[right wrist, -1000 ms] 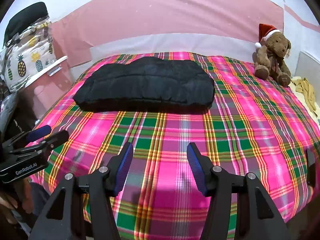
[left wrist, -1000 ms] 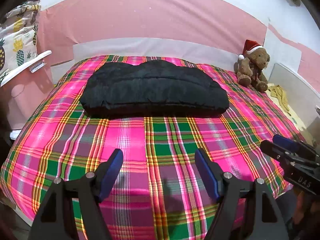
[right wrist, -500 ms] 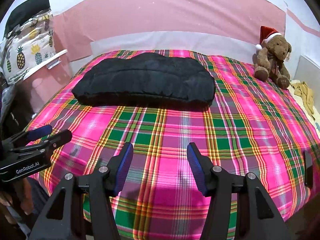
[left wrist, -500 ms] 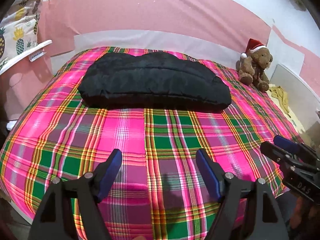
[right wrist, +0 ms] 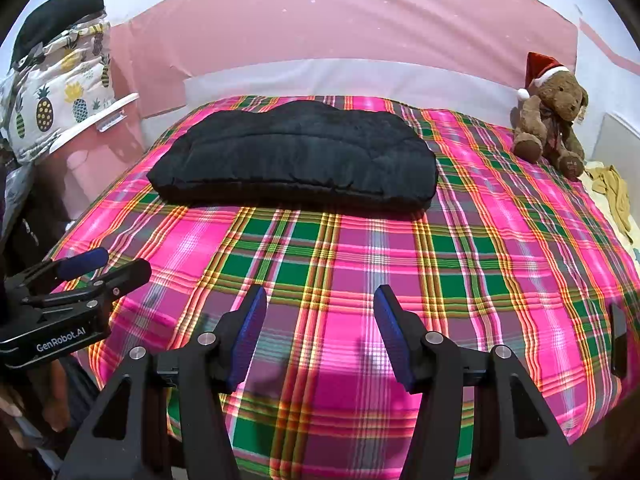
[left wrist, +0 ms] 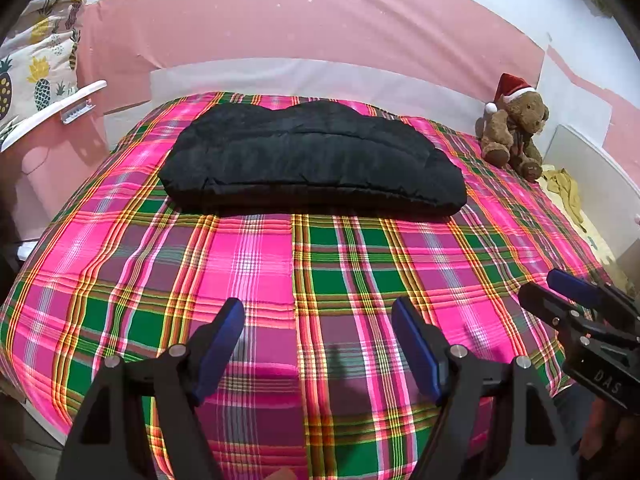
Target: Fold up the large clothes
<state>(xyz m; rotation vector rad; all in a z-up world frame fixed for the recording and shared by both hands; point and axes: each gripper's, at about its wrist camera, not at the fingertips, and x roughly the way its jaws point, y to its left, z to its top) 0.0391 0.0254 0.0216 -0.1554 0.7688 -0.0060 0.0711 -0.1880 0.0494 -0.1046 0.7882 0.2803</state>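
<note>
A black padded garment (left wrist: pixel 308 160) lies folded into a thick bundle across the far half of the bed (left wrist: pixel 256 264), which wears a pink and green plaid cover. The same garment (right wrist: pixel 296 160) shows in the right wrist view on the plaid bed (right wrist: pixel 360 256). My left gripper (left wrist: pixel 318 316) hovers open over the near part of the bed, well short of the garment, with nothing between its blue pads. My right gripper (right wrist: pixel 320 304) is open too, beside it and equally far from the garment. Each gripper appears at the edge of the other's view.
A brown teddy bear (left wrist: pixel 514 128) in a red hat sits at the bed's far right corner, also seen as the teddy bear (right wrist: pixel 550 120). Yellow cloth (right wrist: pixel 612 188) lies beyond the right edge. A pineapple-print cushion (right wrist: pixel 52 96) stands on the left, against the pink wall (left wrist: pixel 304 28).
Both views have shifted slightly, so the bed and garment sit a little differently in frame. The garment has not moved and both grippers stay open.
</note>
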